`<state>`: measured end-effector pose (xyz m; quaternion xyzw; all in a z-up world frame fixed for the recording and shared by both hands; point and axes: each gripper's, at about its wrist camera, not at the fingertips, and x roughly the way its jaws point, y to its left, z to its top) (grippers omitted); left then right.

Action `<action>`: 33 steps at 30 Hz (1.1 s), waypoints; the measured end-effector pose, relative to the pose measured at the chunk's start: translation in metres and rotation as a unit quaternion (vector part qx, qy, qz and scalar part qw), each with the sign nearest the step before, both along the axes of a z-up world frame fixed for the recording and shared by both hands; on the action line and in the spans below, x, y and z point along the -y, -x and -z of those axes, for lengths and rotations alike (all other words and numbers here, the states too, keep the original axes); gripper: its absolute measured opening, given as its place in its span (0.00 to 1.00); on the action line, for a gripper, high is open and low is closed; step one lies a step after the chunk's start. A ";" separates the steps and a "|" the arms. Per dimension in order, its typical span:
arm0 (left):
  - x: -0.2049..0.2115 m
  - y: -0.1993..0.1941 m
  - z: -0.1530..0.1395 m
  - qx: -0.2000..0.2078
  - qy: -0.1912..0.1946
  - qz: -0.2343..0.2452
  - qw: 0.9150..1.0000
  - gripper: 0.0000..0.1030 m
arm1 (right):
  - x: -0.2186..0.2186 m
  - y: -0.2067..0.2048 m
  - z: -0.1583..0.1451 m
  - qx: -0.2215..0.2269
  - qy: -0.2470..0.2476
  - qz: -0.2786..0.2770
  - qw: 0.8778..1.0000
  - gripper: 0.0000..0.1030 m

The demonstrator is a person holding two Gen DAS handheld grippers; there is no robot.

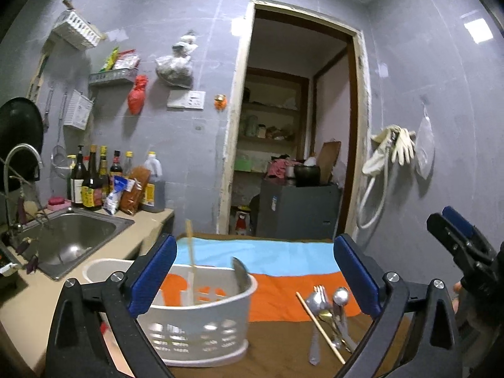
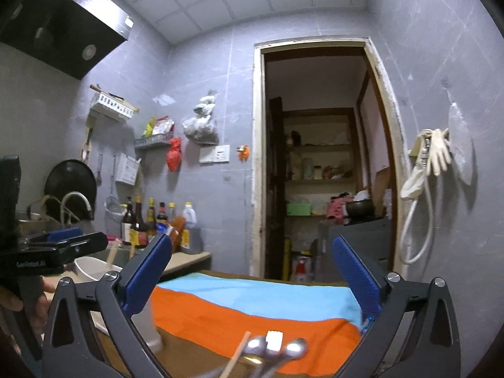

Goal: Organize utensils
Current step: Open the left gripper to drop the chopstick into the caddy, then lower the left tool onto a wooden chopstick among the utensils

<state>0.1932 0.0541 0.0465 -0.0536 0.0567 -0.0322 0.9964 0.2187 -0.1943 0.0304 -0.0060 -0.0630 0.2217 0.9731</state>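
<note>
Orange and light-blue cloth (image 1: 283,296) covers the far part of the brown table (image 1: 277,346). On it, at the cloth's near edge, lies a loose heap of utensils (image 1: 327,315): metal spoons, a fork and one wooden chopstick (image 1: 318,324). Left of the heap stands a white slotted caddy (image 1: 201,324), with a pale chopstick and a knife blade upright inside.

The left tool (image 1: 252,280) has its blue-padded jaws spread wide and holds nothing; the caddy sits low between them, untouched. The right tool (image 2: 252,280) is equally wide apart and empty, above the spoon bowls at the bottom of its view.

Readable writing is scarce: the side of the left tool, seen from the right wrist, bears small white lettering that looks like "GenRobot.AI". Labels on the sauce bottles (image 1: 94,179) by the sink (image 1: 72,239) are too blurred to read.
</note>
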 end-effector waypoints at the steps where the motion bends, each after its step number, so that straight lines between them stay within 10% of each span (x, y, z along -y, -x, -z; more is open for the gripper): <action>1: 0.005 -0.002 0.002 -0.004 -0.002 0.005 1.000 0.95 | 0.008 -0.001 0.001 -0.003 0.000 0.007 1.000 1.00; 21: 0.091 -0.087 0.066 -0.173 -0.043 0.089 0.980 0.94 | 0.069 -0.081 0.056 -0.195 0.018 0.042 0.980 0.98; 33: 0.085 -0.157 0.106 -0.320 0.009 0.127 0.939 0.44 | 0.051 -0.152 0.090 -0.344 0.069 -0.013 0.936 0.63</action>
